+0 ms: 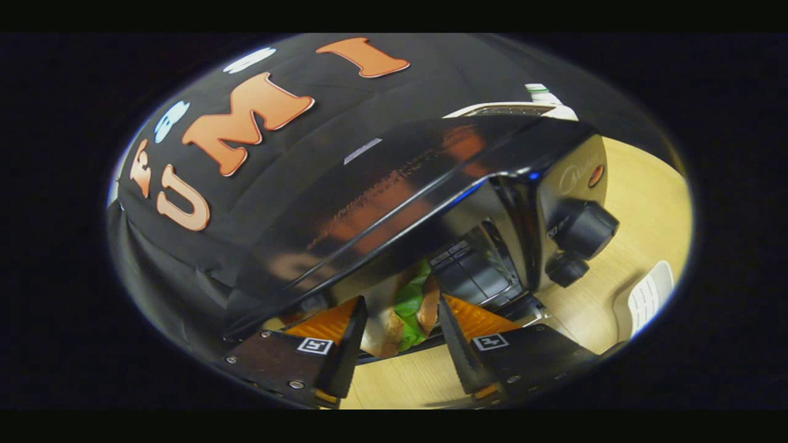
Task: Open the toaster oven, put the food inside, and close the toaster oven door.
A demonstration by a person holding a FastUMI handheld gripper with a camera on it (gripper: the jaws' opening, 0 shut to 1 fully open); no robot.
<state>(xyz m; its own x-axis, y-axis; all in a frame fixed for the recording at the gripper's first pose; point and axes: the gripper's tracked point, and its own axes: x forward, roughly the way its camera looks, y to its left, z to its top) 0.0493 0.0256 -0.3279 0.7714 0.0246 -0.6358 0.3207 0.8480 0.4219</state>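
Observation:
The black toaster oven (394, 184) stands tilted in my view, its glossy top above my fingers and its two knobs (585, 231) on the right-hand panel. Its front stands open, with dark interior parts (477, 274) showing just beyond my right finger. My gripper (400, 303) is at the oven's mouth, shut on the food (409, 307), a sandwich with brown bun halves and green lettuce. Both fingers press on its sides. A dark curved edge (400, 355) runs under the food; I cannot tell whether it is the lowered door or a tray.
The oven sits on a light wooden table (640, 203). A white flat object (643, 301) lies on the table right of the knobs. Behind the oven a white appliance (511, 111) and a bottle top (537, 90) show. Black cloth (184, 258) hangs close on the left.

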